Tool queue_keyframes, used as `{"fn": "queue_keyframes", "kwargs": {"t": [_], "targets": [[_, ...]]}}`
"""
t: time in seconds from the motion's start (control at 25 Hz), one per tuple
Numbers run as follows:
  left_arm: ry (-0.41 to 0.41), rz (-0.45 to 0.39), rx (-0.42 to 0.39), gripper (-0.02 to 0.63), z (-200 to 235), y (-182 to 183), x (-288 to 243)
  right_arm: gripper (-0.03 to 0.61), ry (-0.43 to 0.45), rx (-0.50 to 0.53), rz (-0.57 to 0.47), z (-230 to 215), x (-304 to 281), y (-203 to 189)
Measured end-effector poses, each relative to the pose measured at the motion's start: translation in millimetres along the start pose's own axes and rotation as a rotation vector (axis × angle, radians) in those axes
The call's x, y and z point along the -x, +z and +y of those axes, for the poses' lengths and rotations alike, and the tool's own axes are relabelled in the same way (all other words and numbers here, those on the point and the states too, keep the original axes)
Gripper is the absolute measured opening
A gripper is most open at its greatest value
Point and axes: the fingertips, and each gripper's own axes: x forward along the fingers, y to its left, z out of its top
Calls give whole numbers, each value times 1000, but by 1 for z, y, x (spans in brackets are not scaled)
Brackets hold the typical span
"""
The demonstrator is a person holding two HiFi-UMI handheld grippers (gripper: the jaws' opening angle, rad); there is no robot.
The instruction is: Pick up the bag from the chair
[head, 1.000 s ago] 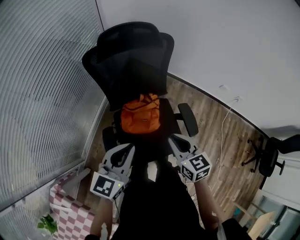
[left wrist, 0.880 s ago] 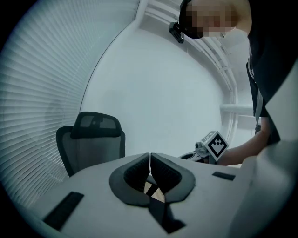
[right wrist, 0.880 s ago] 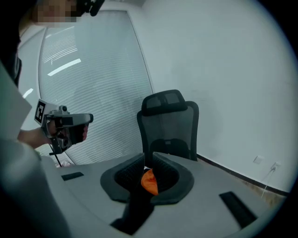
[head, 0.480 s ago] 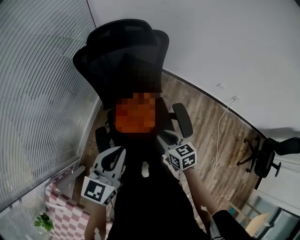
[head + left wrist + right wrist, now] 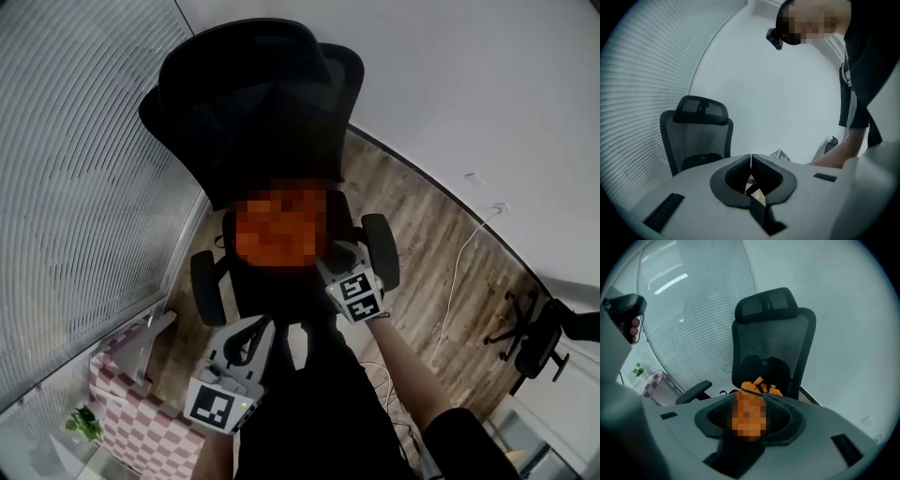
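An orange bag lies on the seat of a black mesh office chair, against its backrest. My right gripper is low at the bag's right side, close to it. In the right gripper view its jaws have just been opening and stand apart, with the bag showing in the gap; the pads do not press on it. My left gripper hangs back in front of the seat. Its jaws are shut with nothing in them. The left gripper view shows the chair but not the bag.
The chair's armrests flank the seat. Window blinds run along the left and a white wall stands behind. A checkered cloth lies at the lower left. A cable crosses the wooden floor, and a second chair stands at the far right.
My right gripper has moved forward and down to the bag's right side. The left gripper has shifted a little to the right and stays in front of the seat.
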Motion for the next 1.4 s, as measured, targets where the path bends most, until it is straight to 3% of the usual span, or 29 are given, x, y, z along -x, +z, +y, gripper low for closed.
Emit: {"fn": "queue_keyframes", "kwargs": {"t": [0.16,0.4,0.56,0.88,1.12,1.4], "targets": [[44,0,53,34,3,-1,-27,206,-5,63,29,-28,-39,-12],[85,17,91,34,17,-10,-59,239,-38,248,24,-49,-87,-17],[100,34,108,34,28,-19,-74,277,-39,301,65,-59,-121,-31],[125,80,141,34,45,-40,-89,280,-44,392,105,-78,-171,-42],[142,100,184,34,49,-52,-92,281,-13,524,102,-68,-203,-41],[178,117,227,34,63,-68,-90,281,36,770,77,-43,-237,-30]]}}
